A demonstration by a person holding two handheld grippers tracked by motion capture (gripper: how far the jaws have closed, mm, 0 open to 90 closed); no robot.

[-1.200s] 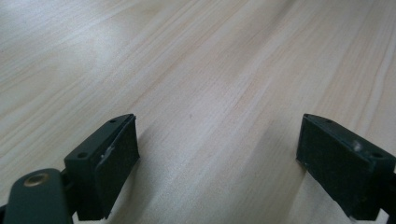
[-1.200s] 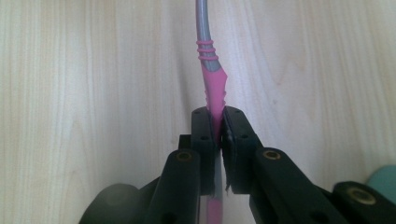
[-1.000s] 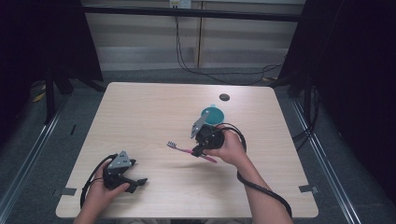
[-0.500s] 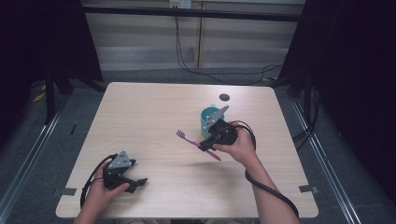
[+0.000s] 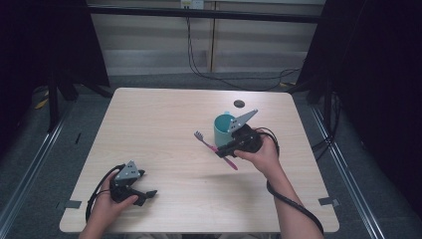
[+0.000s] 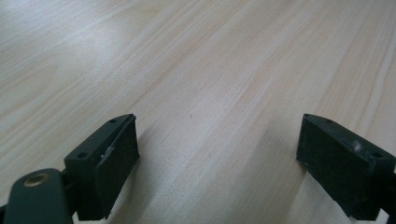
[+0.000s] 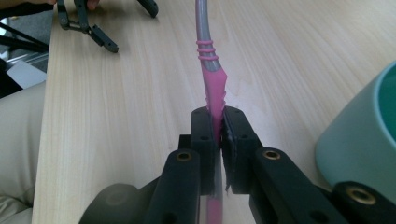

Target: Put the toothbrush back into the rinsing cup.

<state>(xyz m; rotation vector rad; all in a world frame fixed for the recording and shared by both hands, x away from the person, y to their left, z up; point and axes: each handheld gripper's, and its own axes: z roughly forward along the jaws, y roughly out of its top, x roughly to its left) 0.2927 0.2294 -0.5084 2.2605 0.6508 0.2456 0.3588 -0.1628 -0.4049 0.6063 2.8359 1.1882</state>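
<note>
My right hand-held gripper (image 5: 225,149) is clamped on the pink toothbrush (image 5: 215,148), its two black jaws pressed together on the pink handle in the right gripper view (image 7: 215,123). From there the handle runs forward past a ribbed ring into a grey neck (image 7: 203,28). In the high view the toothbrush lies slanted in the grip above the surface (image 5: 164,129), its bristled head (image 5: 198,135) toward the far left and the tail of its handle (image 5: 233,166) toward the near edge. I hold it right of the surface's middle, just beside the teal cup (image 5: 222,128), which stands upright nearer the far right corner. The cup's rounded wall (image 7: 359,154) shows close on the right of the right gripper view; I cannot tell whether the gripper touches it. A small dark disc (image 5: 239,103) lies beyond the cup, near the far edge. My left hand-held gripper (image 5: 142,195) rests low near the near left corner, well apart from the toothbrush, its jaws standing wide apart with only bare wood grain between them (image 6: 219,154).
</note>
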